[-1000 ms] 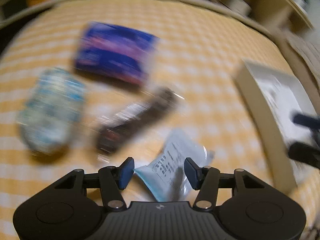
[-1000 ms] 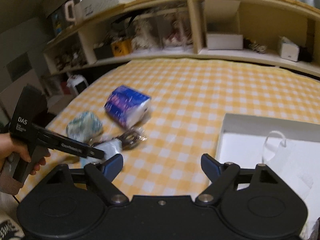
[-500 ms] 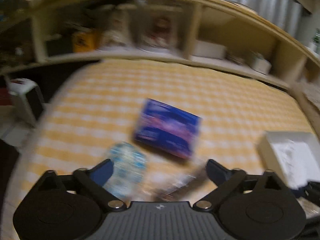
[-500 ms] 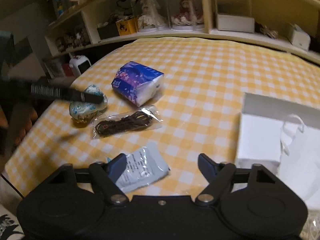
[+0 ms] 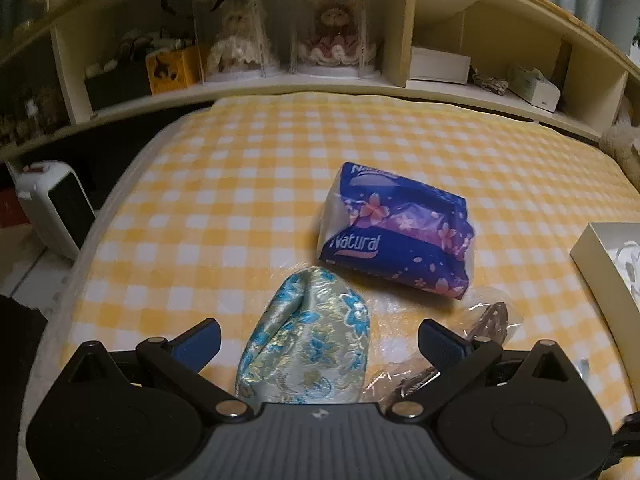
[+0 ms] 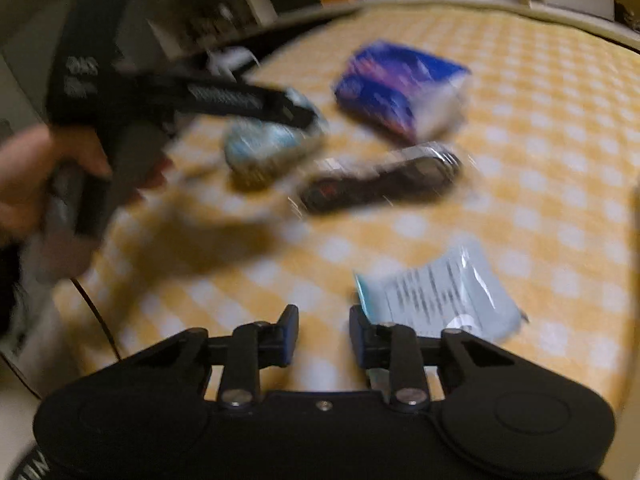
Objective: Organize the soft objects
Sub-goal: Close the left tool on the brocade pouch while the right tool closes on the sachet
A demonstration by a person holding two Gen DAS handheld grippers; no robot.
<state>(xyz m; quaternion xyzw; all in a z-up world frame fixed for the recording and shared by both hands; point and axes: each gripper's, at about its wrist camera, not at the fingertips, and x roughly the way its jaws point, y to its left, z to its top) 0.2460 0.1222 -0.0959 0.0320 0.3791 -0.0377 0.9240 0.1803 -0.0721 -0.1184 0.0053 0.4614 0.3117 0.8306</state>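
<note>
Lowered since earlier, left gripper (image 5: pixel 319 342) gapes around brocade pouch (image 5: pixel 306 344); right gripper (image 6: pixel 323 334) narrowed, empty.

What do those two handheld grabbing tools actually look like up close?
Both are matte black plastic. The left gripper has a ribbed grey centre panel bearing a small logo, silver pivot screws and blue textured finger pads. The right gripper looks alike, with darker pads. Seen from the side, the left one has blurred white lettering.

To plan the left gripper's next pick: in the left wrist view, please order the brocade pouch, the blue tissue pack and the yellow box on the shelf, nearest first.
1. brocade pouch, between the open fingers of the left gripper.
2. blue tissue pack, beyond it, slightly right.
3. yellow box, far back left, on the shelf.
</note>
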